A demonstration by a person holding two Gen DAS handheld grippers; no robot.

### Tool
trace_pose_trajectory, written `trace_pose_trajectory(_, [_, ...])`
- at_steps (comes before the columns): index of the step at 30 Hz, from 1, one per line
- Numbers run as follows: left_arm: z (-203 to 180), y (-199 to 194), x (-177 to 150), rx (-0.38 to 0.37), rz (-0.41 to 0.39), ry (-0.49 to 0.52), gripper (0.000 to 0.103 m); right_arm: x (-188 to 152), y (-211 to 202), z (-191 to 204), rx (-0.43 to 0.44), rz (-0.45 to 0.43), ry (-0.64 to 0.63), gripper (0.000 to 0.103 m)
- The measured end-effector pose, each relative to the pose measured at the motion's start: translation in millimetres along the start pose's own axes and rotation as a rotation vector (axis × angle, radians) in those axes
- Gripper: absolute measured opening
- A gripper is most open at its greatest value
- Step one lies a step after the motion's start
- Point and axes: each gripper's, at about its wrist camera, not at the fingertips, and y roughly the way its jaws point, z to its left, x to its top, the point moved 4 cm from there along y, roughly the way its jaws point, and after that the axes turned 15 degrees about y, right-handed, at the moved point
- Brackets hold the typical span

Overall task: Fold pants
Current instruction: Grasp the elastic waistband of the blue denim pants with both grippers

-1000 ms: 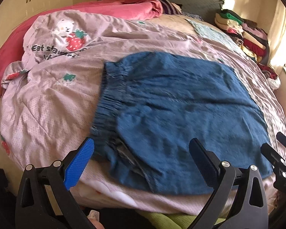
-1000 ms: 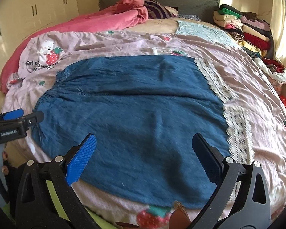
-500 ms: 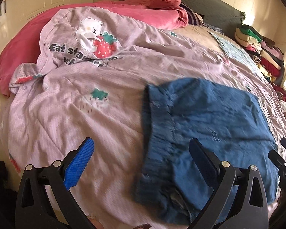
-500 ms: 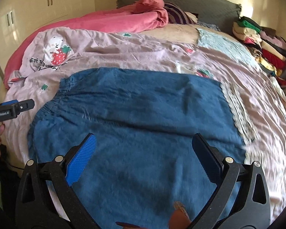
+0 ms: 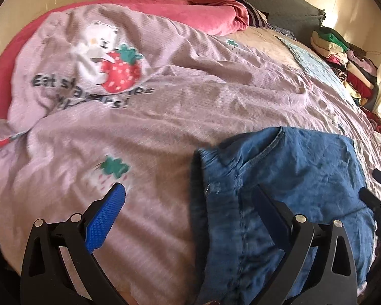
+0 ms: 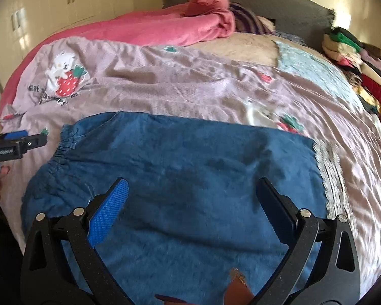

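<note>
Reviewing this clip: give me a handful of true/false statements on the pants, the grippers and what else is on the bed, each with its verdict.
1. The blue pants lie spread on the lilac strawberry-print quilt. True.
2. The right gripper is clamped on the pants. False: its jaws stand wide apart above the fabric.
3. The left gripper is open. True.
4. The pink blanket covers the pants. False: it lies bunched at the far end of the bed, apart from them.
5. A stack of folded clothes sits at the far right. True.
</note>
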Motion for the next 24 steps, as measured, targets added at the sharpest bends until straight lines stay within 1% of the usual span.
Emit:
trace_pose_trajectory(3, [-3.3,18.5,8.0,-0.016,0.004,0.013,0.099,8.3,13.4,5.3,0.009,0.019,-0.043,0.095])
trace_pose_trajectory(7, [-4.5,41.6,13.0,0.012,0.035,0.043,0.099,17.4,30.5,13.3,0.01,0.032,-0.096,0.095])
trace_pose_trajectory(9, [-4.0,47.6,15.4,0.026,0.023,0.04,0.099,22.5,39.1,16.6,-0.001,0.036,-0.116,0.095])
trace_pose_trajectory(10, [-4.5,50.8,16.4,0.017,0.011,0.037,0.099,24.7,42.7,18.5,0.0,0.037,-0.128,0.095])
trace_pose_trajectory(12, [-6.1,57.3,17.3,0.006,0.014,0.041,0.098,30.6,51.3,23.0,-0.008,0.037,-0.158,0.095])
trace_pose_trajectory(13, [-7.9,60.4,16.8,0.003,0.016,0.052,0.096,33.0,54.9,24.3,-0.009,0.039,-0.168,0.095])
trace_pose_trajectory(14, [-10.8,62.5,16.2,-0.006,0.013,0.068,0.079,35.5,58.6,25.3,-0.009,0.045,-0.176,0.095])
trace_pose_trajectory(15, [-12.2,63.5,15.6,-0.024,0.01,0.079,0.068,38.4,63.4,26.9,-0.007,0.054,-0.186,0.095])
trace_pose_trajectory(16, [-16.2,64.5,14.8,-0.064,0.003,0.089,0.055,40.8,67.0,28.0,-0.006,0.061,-0.195,0.095])
trace_pose_trajectory(17, [-18.5,64.3,14.8,-0.081,-0.008,0.095,0.044,43.4,71.7,30.0,-0.005,0.071,-0.208,0.095])
trace_pose_trajectory(18, [-19.5,63.6,15.0,-0.081,-0.015,0.099,0.042,44.7,74.9,32.1,-0.005,0.079,-0.221,0.095])
trace_pose_trajectory(20, [-19.3,59.3,15.0,-0.076,-0.033,0.097,0.036,46.5,82.2,36.9,-0.012,0.095,-0.265,0.095])
trace_pose_trajectory(24, [-23.8,31.7,13.9,-0.085,-0.109,0.117,0.033,48.2,91.9,44.5,-0.021,0.105,-0.339,0.095])
